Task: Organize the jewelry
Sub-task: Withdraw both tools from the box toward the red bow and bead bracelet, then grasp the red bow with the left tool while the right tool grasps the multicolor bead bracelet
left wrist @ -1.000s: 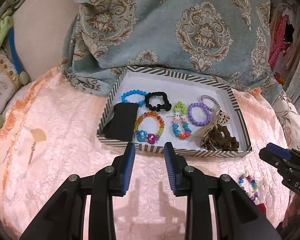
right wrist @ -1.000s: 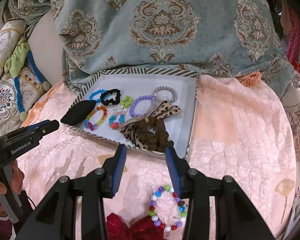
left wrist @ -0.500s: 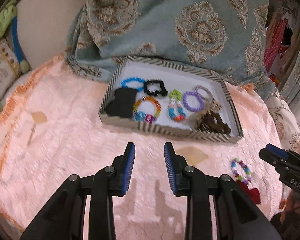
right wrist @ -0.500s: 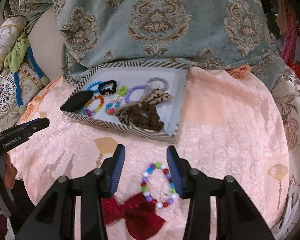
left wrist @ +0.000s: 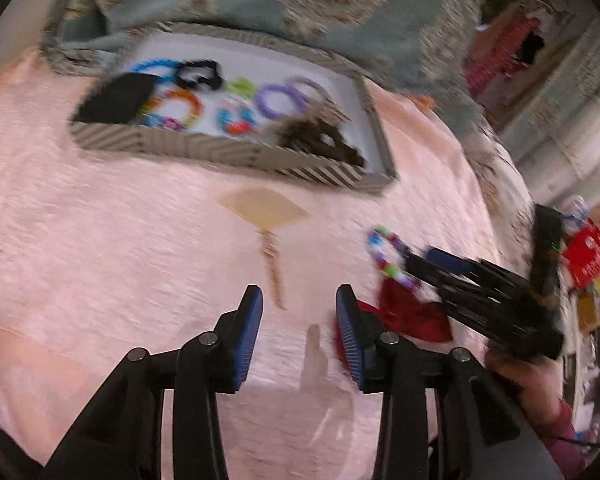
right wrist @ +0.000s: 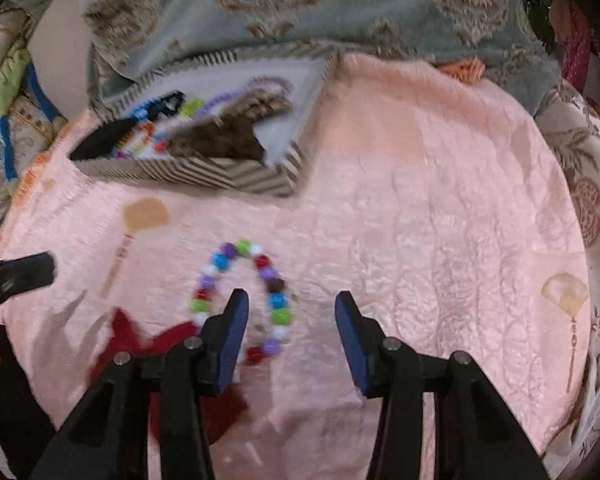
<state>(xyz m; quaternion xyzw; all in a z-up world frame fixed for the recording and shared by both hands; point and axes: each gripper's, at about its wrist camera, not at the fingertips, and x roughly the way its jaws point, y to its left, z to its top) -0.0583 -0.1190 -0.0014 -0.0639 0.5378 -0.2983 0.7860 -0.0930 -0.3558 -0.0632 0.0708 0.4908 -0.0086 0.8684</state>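
Right tongs (right wrist: 288,320) open, straddling near side of the beaded bracelet (right wrist: 240,300) on the pink bedspread (right wrist: 420,220) beside the red bow (right wrist: 132,344); left tongs (left wrist: 298,320) just widened, empty; pinch beads only, then carry to striped tray (right wrist: 204,172).

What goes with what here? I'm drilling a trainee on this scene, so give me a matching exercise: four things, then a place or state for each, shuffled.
Things:
1. multicoloured bead bracelet
2. purple bead bracelet
3. dark red bow
4. left gripper

Places or states:
A. inside the striped box
B. on the pink bedspread, with the right gripper over it
C. open, nothing between its fingers
D. on the bedspread, beside the loose bracelet

Pairs: 1-B, 2-A, 3-D, 4-C
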